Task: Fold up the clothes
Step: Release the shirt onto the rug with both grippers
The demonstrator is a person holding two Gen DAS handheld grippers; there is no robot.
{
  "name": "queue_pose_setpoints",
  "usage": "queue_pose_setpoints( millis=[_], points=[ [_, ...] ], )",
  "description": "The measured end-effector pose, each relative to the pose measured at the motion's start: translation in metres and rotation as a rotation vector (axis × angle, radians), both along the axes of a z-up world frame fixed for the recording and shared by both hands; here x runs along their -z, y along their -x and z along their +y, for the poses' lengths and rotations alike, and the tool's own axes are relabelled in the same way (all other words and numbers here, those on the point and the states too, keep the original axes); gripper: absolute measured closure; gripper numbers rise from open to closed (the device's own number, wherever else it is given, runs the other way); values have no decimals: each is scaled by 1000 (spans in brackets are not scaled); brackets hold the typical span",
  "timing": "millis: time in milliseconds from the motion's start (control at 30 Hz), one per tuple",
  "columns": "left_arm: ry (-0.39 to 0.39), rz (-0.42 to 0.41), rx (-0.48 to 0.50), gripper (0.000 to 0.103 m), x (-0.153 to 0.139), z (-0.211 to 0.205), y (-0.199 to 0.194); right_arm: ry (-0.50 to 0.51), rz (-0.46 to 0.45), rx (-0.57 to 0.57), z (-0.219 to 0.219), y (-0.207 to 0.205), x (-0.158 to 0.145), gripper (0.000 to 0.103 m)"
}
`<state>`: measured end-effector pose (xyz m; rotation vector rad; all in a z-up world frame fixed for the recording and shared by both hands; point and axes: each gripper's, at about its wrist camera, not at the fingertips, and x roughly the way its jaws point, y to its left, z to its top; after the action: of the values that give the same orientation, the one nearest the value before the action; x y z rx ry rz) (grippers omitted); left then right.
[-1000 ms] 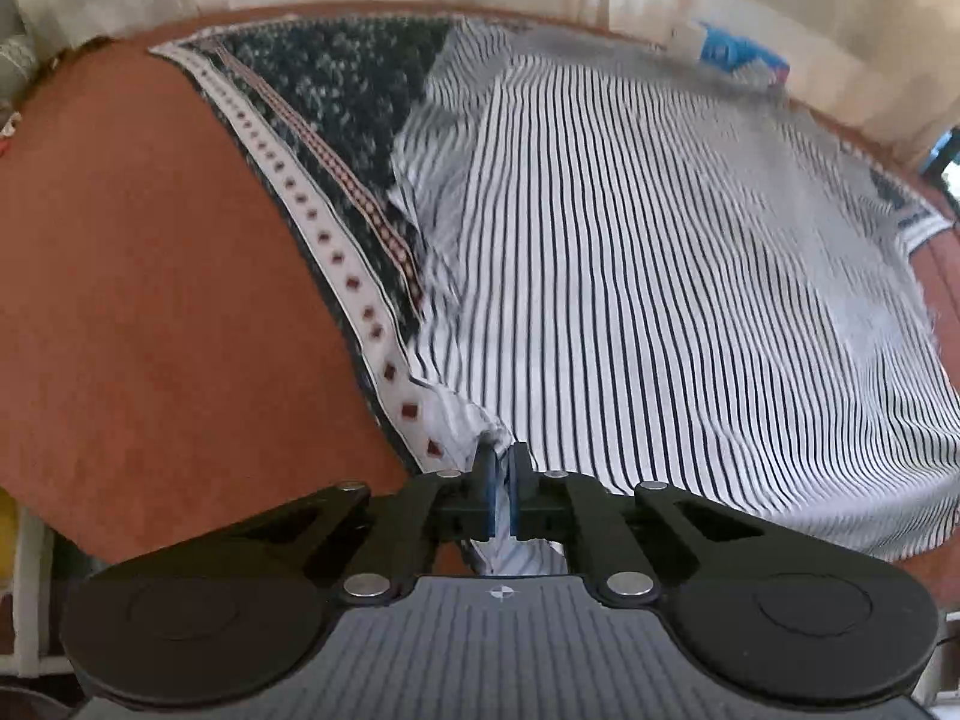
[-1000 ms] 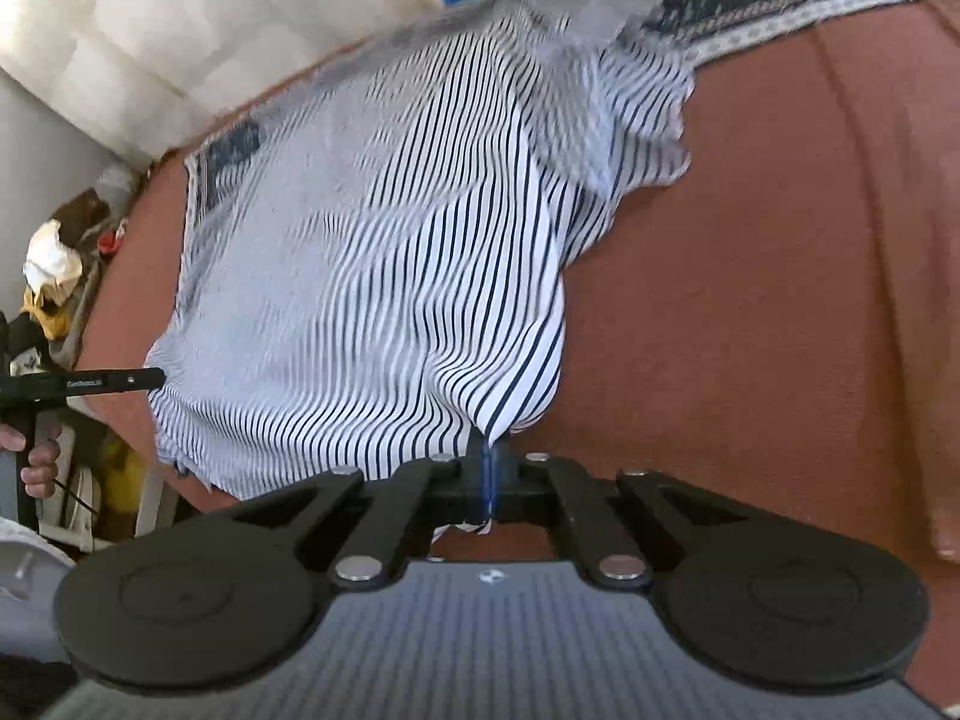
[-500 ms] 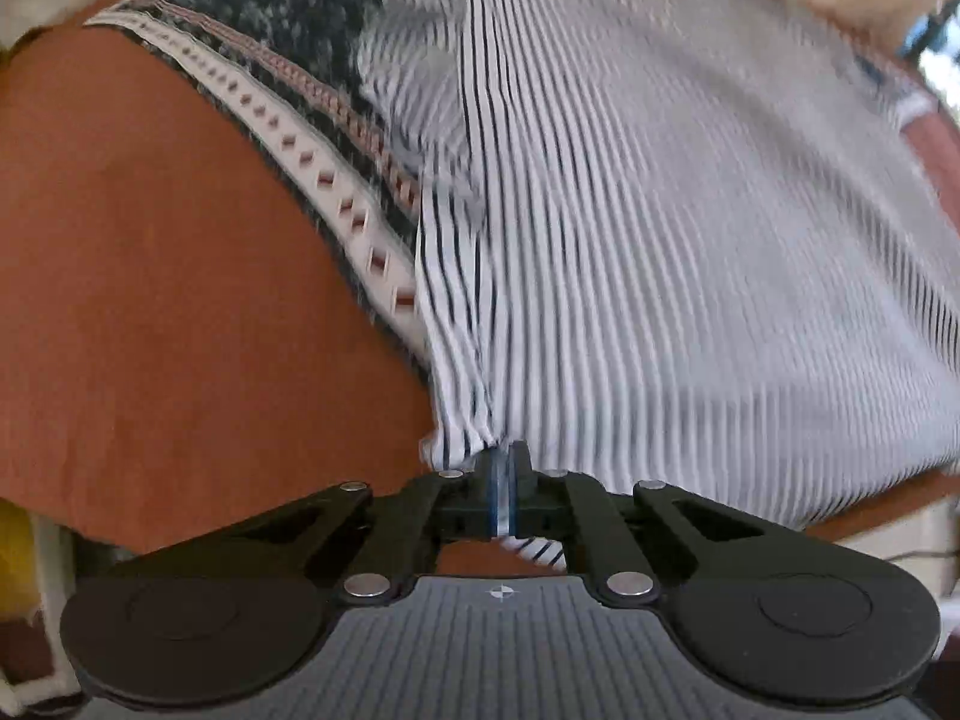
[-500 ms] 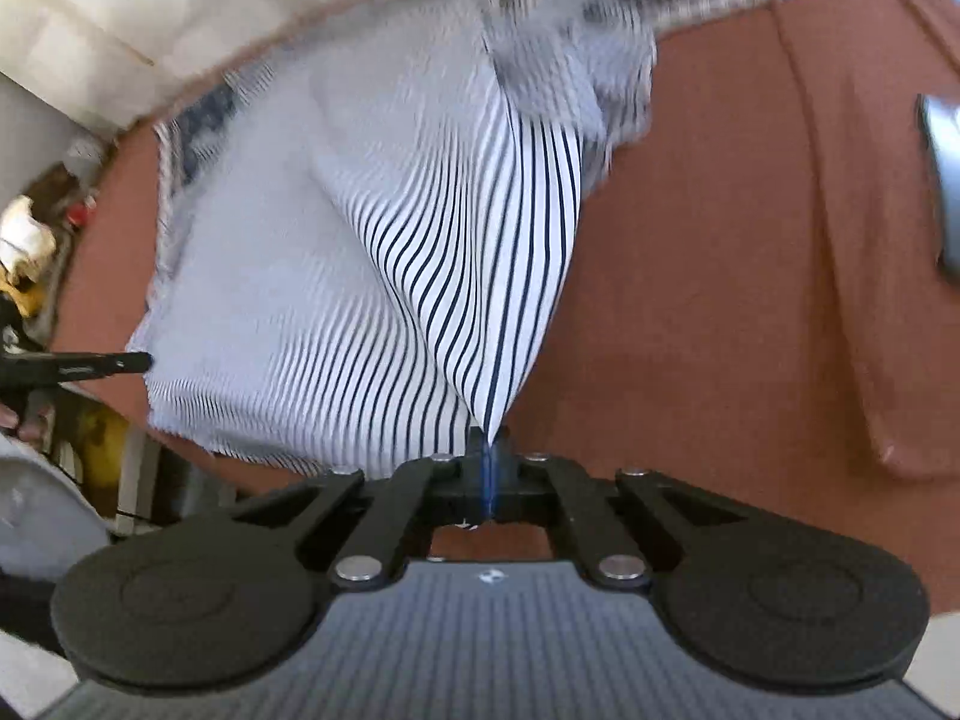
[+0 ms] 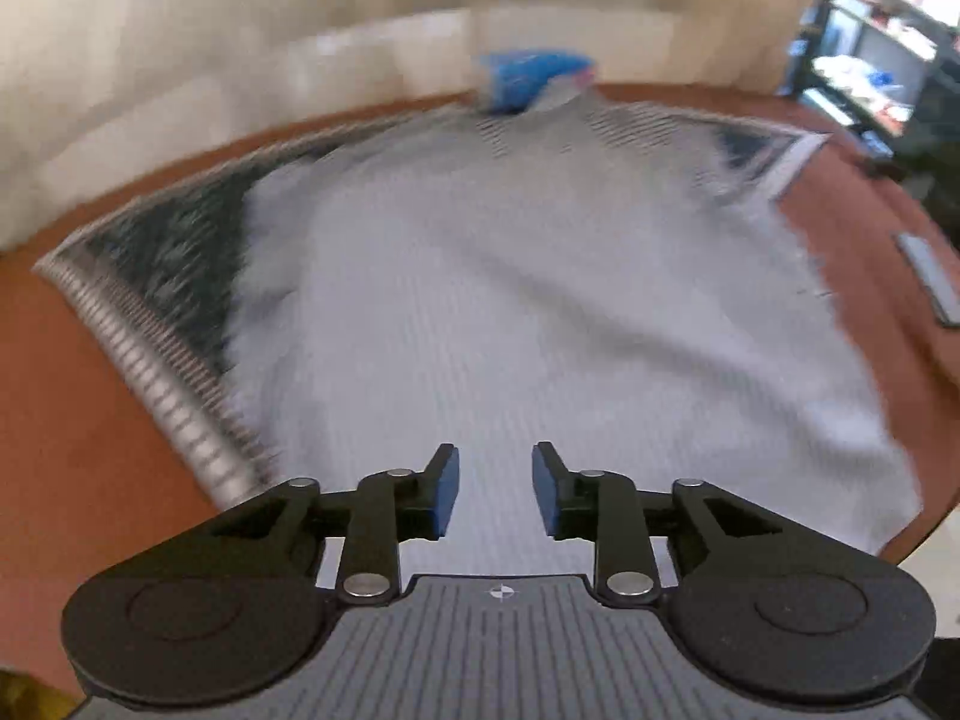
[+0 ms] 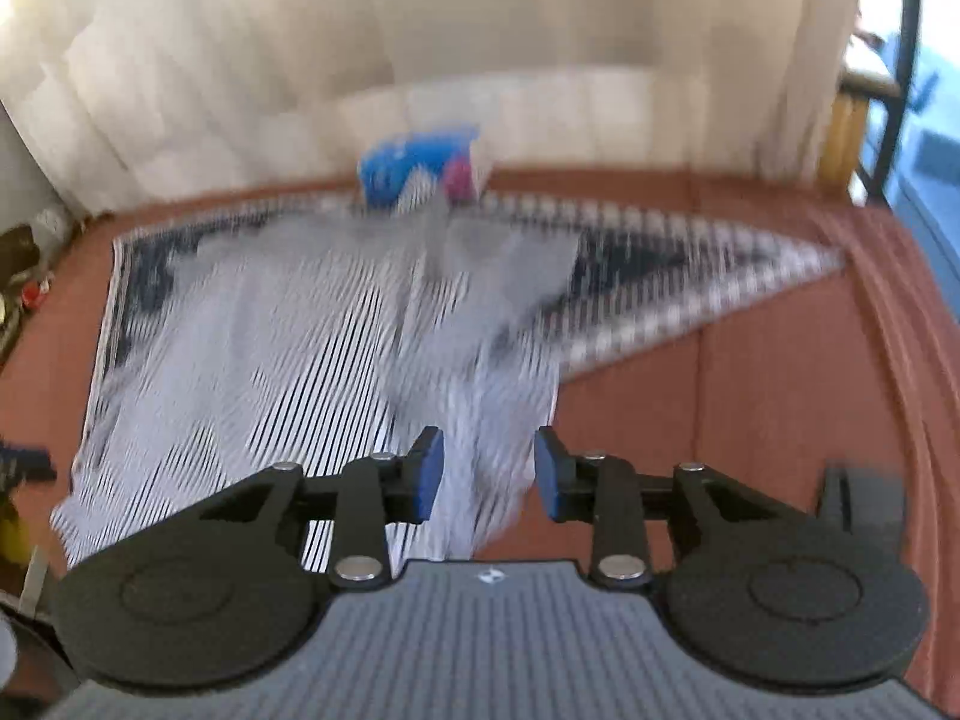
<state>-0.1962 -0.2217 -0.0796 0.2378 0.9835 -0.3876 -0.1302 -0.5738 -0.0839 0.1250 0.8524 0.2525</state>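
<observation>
I see the striped shirt (image 5: 540,312) spread rumpled, blurred, over a dark patterned cloth (image 5: 174,276) on the rust-brown surface (image 5: 78,420). My left gripper (image 5: 495,491) and right gripper (image 6: 488,474) hover above it, fingers apart, holding nothing.

Pale curtains (image 6: 420,30) (blurred) behind rust-brown surface (image 6: 780,372).
</observation>
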Motion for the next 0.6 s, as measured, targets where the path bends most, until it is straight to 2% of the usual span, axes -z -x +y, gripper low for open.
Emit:
queue_pose_setpoints(
  millis=[67, 133, 300, 400, 600],
  points=[
    [18, -3, 27, 56, 1, -46, 8, -10, -25, -49, -10, -29, 1, 63],
    [13, 29, 55, 56, 7, -93, 18, -18, -44, -100, -17, -55, 2, 62],
    [-25, 50, 82, 51, 23, -156, 35, -46, -38, -202, -36, -112, 18, 57],
    [-49, 63, 98, 50, 32, -194, 45, -67, -24, -231, -46, -137, 26, 52],
    [-97, 86, 109, 50, 52, -260, 61, -58, -3, -282, -44, -189, 47, 50]
  ],
)
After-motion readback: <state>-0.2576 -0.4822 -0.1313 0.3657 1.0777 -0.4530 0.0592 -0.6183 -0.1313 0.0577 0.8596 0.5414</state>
